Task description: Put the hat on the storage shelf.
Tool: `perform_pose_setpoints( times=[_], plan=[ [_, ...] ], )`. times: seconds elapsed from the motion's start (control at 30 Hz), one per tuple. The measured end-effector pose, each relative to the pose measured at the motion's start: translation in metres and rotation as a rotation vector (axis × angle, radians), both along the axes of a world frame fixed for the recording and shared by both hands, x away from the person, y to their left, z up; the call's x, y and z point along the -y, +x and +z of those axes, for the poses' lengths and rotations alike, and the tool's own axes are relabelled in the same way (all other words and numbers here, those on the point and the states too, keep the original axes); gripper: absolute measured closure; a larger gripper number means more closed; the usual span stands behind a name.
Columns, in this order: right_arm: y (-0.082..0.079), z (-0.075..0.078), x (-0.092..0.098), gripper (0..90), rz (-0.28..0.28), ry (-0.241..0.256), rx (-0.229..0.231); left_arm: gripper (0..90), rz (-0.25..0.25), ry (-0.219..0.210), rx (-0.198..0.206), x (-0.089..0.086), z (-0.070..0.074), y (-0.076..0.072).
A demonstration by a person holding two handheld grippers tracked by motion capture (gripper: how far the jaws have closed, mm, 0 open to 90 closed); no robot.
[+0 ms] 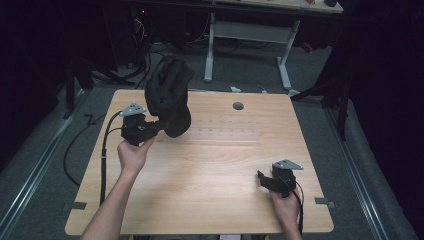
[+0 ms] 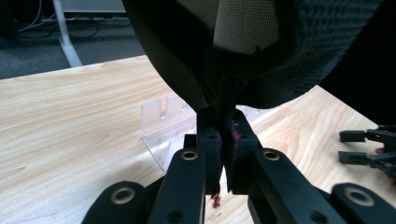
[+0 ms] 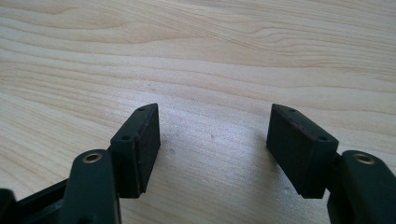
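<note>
Cap (image 2: pixel 289 51) edge between left gripper (image 2: pixel 223 123) fingers (image 2: pixel 208 128)

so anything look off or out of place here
Nothing looks damaged or spilled. The left gripper pinches the black cap by its edge, held up off the table. A clear plastic stand sits upright below it. The right gripper is open above bare wood.

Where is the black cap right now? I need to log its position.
The black cap is held up above the wooden table's far-left part in the high view, pinched by the left hand-held gripper.
</note>
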State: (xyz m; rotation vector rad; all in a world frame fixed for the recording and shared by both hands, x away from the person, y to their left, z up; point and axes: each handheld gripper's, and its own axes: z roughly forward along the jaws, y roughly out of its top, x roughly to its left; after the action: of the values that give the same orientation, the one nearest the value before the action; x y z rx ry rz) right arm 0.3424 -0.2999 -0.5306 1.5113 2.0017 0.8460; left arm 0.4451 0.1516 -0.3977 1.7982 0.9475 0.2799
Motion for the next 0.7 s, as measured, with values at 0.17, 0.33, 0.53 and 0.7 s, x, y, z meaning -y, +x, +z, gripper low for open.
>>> perform_pose_setpoints(
  times=[0.17,0.33,0.53,0.7],
  plan=[
    [0.000,0.000,0.000,34.9,-0.001,0.000,0.000,86.2,0.020,0.001,-0.008,0.003,-0.005,0.006],
    [0.000,0.000,0.000,34.5,-0.002,0.001,-0.001,86.2,0.031,0.011,-0.011,0.005,-0.010,0.011],
    [0.000,0.000,0.000,34.1,-0.002,0.000,-0.001,86.2,0.043,0.036,-0.013,0.009,-0.015,0.015],
    [0.000,0.000,0.000,34.0,-0.002,0.001,-0.001,86.2,0.048,0.048,-0.014,0.014,-0.019,0.017]
  ],
)
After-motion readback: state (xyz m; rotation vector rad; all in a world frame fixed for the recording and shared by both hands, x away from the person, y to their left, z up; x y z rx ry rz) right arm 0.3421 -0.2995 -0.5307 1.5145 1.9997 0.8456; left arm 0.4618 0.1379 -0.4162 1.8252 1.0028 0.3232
